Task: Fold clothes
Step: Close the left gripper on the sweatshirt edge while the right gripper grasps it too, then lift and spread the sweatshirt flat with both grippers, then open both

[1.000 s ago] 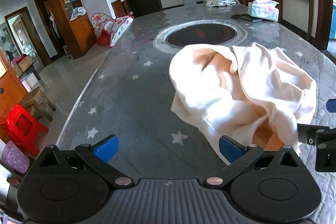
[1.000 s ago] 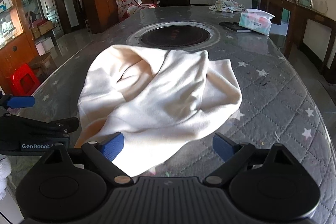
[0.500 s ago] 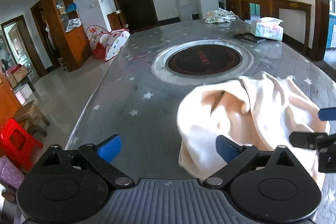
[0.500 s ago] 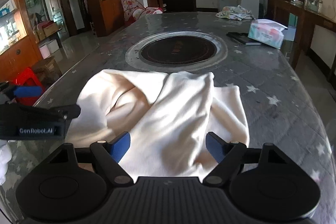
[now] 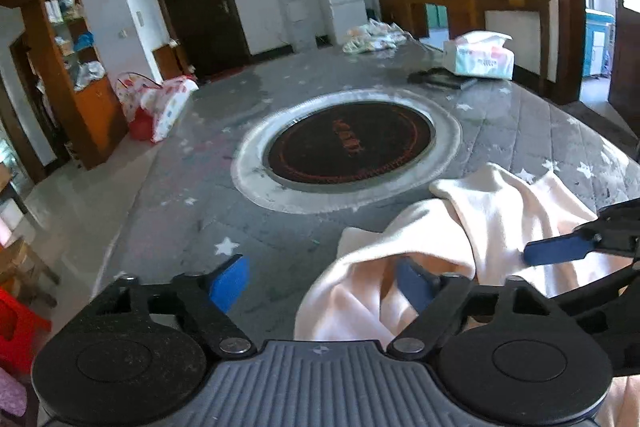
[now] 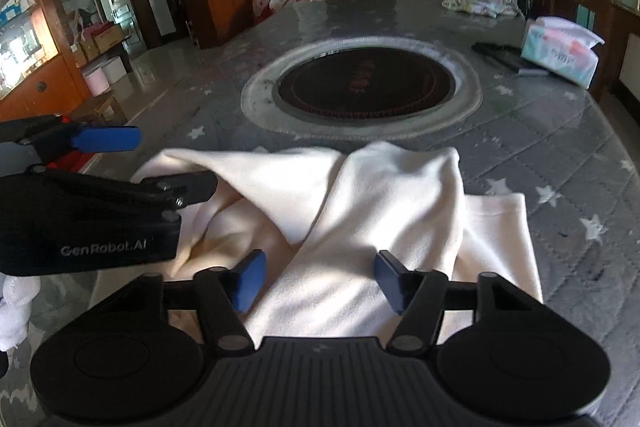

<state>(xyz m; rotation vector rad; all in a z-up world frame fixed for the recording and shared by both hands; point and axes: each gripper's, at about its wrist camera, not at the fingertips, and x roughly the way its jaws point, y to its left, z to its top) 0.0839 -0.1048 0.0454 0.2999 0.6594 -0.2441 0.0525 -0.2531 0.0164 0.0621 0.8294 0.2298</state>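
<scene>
A: Moved nearer since earlier frame: cream garment (image 6: 384, 211), now reaching under both hand-held grippers.

B: Left hand-held gripper (image 5: 324, 281): fingers spread, right pad over a fold. Right hand-held gripper (image 6: 316, 277): fingers apart above the cloth.

A: Location: crumpled on grey starred tabletop (image 6: 576, 155), near side of round inset hotplate (image 6: 366, 83).

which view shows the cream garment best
The right wrist view. The cream garment lies nearly whole there, crumpled on the table, its far edge and right side visible. The left wrist view shows only its left part, cut off at the frame's right edge and partly hidden by the left gripper.
</scene>
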